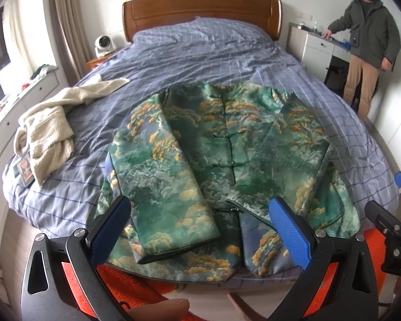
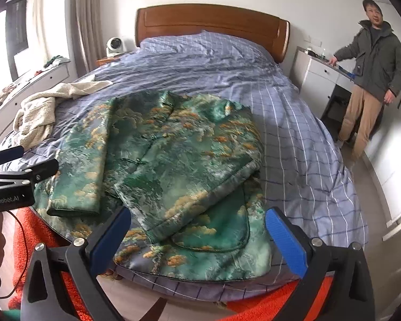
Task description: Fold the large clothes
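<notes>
Jacket [image 1: 227,165] flat on bed [image 1: 200,53], both sleeves folded inward to narrow it. I hold left claw [image 1: 200,230] and right claw [image 2: 197,238] spread, empty, over hem at 6 o'clock, likely for hem-to-collar fold.

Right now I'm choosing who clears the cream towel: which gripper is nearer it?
Left. The left gripper hangs over the jacket's hem, on the cream towel's side; the right gripper is farther right.
</notes>
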Available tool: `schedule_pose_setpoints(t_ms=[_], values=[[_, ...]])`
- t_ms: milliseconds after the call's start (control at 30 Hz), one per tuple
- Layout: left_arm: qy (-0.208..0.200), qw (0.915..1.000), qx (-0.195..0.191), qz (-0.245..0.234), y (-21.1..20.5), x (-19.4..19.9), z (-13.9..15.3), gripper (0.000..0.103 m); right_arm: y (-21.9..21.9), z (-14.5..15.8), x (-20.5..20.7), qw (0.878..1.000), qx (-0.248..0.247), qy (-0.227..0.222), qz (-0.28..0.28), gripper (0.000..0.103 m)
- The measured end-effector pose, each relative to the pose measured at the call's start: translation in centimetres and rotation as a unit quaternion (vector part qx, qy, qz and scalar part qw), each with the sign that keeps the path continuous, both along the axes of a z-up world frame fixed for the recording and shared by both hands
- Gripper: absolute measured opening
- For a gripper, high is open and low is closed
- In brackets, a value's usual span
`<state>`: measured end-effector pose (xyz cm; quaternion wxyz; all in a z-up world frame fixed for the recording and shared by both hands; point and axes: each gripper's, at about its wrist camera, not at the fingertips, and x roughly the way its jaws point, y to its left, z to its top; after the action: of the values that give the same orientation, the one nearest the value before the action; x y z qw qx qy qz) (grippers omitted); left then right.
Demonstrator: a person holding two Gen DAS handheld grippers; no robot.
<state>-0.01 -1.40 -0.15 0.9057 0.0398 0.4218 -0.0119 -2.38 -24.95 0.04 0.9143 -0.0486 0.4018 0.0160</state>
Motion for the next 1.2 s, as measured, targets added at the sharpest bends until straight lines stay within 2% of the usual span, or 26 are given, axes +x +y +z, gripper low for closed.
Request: schedule_pose_setpoints(t_ms=[33, 100, 167, 233, 500, 733, 933, 1200], values=[[0.022, 0.9995, 0.021, 0.0, 0.3, 0.4, -0.1, 0.103, 0.2, 0.2, -0.1, 1.0, 0.0, -0.004, 0.004, 0.103], [0.021, 0.9996, 0.019, 0.003, 0.7, 0.3, 0.2, 0.103, 0.5, 0.4, -0.2, 1.0, 0.001, -0.012, 0.009, 0.103], [0.005, 1.0, 0.006, 0.005, 1.0, 0.2, 0.5, 0.103, 0.5, 0.5, -0.2, 1.0, 0.001, -0.014, 0.009, 0.103], [-0.016, 0.9995, -0.026, 0.006, 1.6, -0.2, 0.5, 0.103, 0.4, 0.5, -0.1, 1.0, 0.001, -0.014, 0.008, 0.103], [0.0, 0.9989, -0.048, -0.002, 2.3, 0.4, -0.5, 0.103, 0.2, -0.4, 0.9, 1.0, -0.012, 0.001, -0.009, 0.103], [-0.004, 0.9995, -0.029, -0.014, 1.7, 1.3, -0.8, 0.103, 0.4, -0.5, 1.4, 1.0, -0.011, 0.007, -0.006, 0.103], [0.001, 0.9994, -0.029, -0.017, 1.6, 1.0, -1.1, 0.103, 0.5, -0.5, 1.5, 1.0, -0.007, 0.006, 0.001, 0.103], [0.01, 0.9994, -0.028, -0.02, 1.7, 1.2, -2.1, 0.103, 0.1, -1.9, 2.1, 1.0, -0.006, 0.025, -0.006, 0.103]])
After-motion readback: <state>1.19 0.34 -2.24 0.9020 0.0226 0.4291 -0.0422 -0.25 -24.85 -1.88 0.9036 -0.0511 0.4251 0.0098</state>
